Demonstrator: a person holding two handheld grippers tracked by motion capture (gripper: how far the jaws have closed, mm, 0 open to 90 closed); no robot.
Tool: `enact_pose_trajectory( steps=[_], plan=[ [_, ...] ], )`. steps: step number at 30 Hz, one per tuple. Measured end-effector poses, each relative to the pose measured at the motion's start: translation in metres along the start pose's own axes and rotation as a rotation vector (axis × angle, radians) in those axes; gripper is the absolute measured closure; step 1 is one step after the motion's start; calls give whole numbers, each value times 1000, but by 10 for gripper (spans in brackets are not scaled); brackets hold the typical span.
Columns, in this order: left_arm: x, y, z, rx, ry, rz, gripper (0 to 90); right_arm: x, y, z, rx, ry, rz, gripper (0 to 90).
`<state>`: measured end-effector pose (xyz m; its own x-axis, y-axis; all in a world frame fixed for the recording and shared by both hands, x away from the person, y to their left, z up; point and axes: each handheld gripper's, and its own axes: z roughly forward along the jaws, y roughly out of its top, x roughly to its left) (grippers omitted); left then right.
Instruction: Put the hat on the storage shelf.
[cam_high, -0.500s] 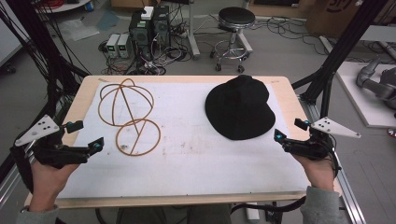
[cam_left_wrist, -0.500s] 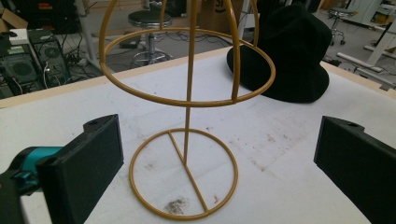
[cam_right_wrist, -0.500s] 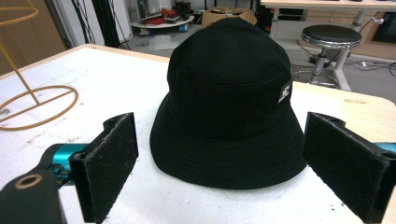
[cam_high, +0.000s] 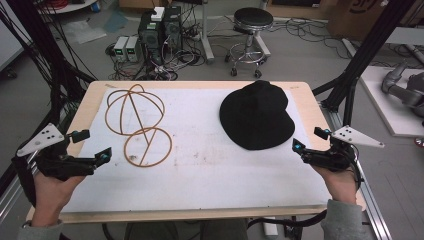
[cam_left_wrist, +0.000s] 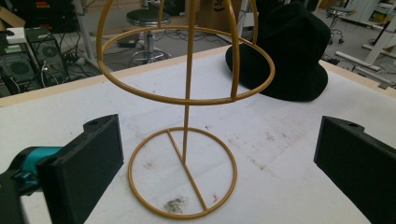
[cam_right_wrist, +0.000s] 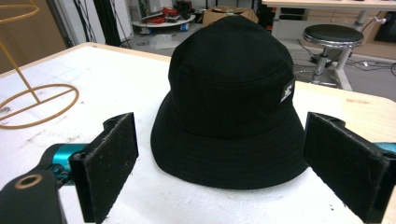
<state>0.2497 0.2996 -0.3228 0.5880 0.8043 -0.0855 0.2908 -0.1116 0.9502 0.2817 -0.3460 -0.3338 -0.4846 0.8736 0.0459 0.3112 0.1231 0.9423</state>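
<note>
The right hand-held gripper (cam_high: 308, 141), jaws wide and empty, is facing the black cotton bucket hat (cam_high: 257, 115); it should pinch the near brim squarely.

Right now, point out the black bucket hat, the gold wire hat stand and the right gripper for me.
black bucket hat (cam_right_wrist: 229, 79), right gripper view, front of the crown.
gold wire hat stand (cam_left_wrist: 186, 116), left gripper view, upright stem above the base ring.
right gripper (cam_high: 310, 141), high view, gap between its open jaws.
</note>
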Motion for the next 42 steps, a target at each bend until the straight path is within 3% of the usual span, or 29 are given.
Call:
enact_pose_trajectory(
  steps=[15,27,29,31,32,33,42],
  plan=[
    [4,-2,1,5,3,-6,17,-6,10,5,14,26,-9,107],
    [2,-1,1,3,-21,8,17,-21,39,21,50,59,-45,107],
    [1,-1,1,8,-32,17,17,-23,42,24,59,63,-38,107],
    [0,0,1,9,-35,23,17,-26,45,27,56,110,-6,107],
    [-1,1,1,12,-32,27,17,-26,45,27,56,110,-6,107],
    [-2,2,1,9,-37,31,17,-26,49,29,72,128,-11,107],
    [-5,4,1,7,-38,32,17,-29,74,34,108,140,-76,107]
  ],
)
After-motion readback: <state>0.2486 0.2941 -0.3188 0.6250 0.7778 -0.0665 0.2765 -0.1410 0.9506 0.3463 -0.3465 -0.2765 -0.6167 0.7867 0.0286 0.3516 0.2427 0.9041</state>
